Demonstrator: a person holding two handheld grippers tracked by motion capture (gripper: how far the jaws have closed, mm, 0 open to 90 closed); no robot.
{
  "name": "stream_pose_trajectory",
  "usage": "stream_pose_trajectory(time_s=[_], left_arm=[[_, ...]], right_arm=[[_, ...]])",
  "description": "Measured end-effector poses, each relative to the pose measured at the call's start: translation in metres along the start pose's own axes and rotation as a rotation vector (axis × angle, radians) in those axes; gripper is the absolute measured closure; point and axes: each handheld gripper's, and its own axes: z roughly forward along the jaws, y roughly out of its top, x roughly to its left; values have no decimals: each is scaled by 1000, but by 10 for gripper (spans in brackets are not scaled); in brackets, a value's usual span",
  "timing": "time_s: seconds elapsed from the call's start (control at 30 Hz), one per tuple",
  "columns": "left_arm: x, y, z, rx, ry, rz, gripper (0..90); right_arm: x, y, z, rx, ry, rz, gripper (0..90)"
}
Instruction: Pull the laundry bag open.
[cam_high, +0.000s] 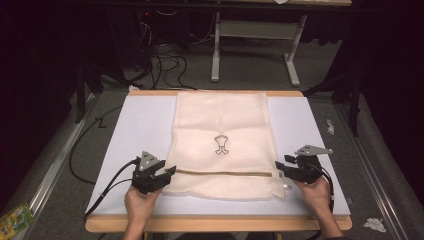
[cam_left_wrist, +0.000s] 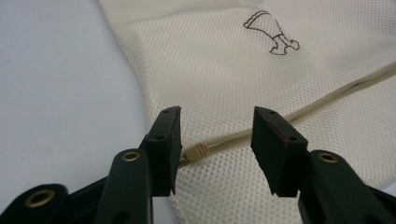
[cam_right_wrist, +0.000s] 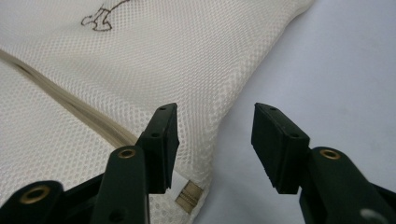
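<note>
dark floor with cables and a grey frame rings a white-topped table (cam_high: 140, 125), its wooden edge nearest the person. at six o'clock of the high view two hands come in. the left gripper (cam_high: 169, 173) sits at about seven o'clock, just beside the near left edge of a cream mesh laundry bag (cam_high: 222, 125); the right gripper (cam_high: 281, 167) sits at about five o'clock, by the bag's near right edge.

in the left gripper view the jaws stand about half open with nothing pressed between them; the zip's end stop (cam_left_wrist: 196, 150) and the seam lie on the cloth under the gap. in the right gripper view the jaws are parted wide and hold nothing, straddling the bag's edge over white table, with a small metal tab (cam_right_wrist: 189, 195) near the corner.

further off, the zip (cam_high: 225, 172) runs across the near part of the bag, and a small printed outline (cam_high: 221, 144) sits at the centre. the bag lies flat, reaching to the far edge at twelve o'clock.

i judge both corners are released and the bag is laid out. a next move would call for a fresh grip on the near edge or the zip, with pads closing on mesh alone.
</note>
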Motion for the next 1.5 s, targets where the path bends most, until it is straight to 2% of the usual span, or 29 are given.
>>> stream_pose_trajectory(time_s=[0.13,0.2,0.23,0.27,0.33,0.37,0.4,0.53,0.63,0.73,0.83,0.9,1.03,1.07,1.1,1.2,1.5], left_arm=[[0,4,-3,-12,-8,15,485],[1,6,-4,-25,-1,18,457],[2,6,-5,-36,1,11,457],[3,7,-7,-44,5,10,435],[5,8,-10,-60,6,7,425],[7,9,-12,-66,9,6,425],[9,11,-16,-72,10,5,417],[11,15,-26,-96,31,38,399],[12,18,-31,-115,37,37,385],[12,21,-33,-133,45,41,372],[13,22,-33,-137,47,47,399],[12,20,-34,-150,61,77,405],[12,18,-34,-158,77,112,406],[13,18,-33,-157,85,111,404],[14,18,-32,-136,95,96,399],[15,18,-32,-132,101,97,391],[27,15,-40,-170,89,43,387]], right_arm=[[-2,2,-4,-11,4,6,453],[-2,3,-10,-34,-11,-17,374],[-2,3,-10,-34,-11,-17,374],[0,3,-16,-81,-44,-26,368],[-2,4,-22,-127,-49,-17,365],[-2,4,-22,-127,-49,-17,365],[-5,4,-26,-153,-62,-3,356],[-10,5,-35,-196,-82,27,339],[-13,6,-40,-224,-86,26,374],[-14,4,-46,-274,-110,11,384],[-13,3,-48,-273,-121,0,383],[-14,2,-49,-280,-133,-18,388],[-18,2,-52,-274,-128,2,407],[-19,1,-52,-268,-131,8,410],[-23,1,-54,-259,-144,13,412],[-26,0,-57,-271,-150,35,406],[-37,-3,-62,-289,-155,80,407]])
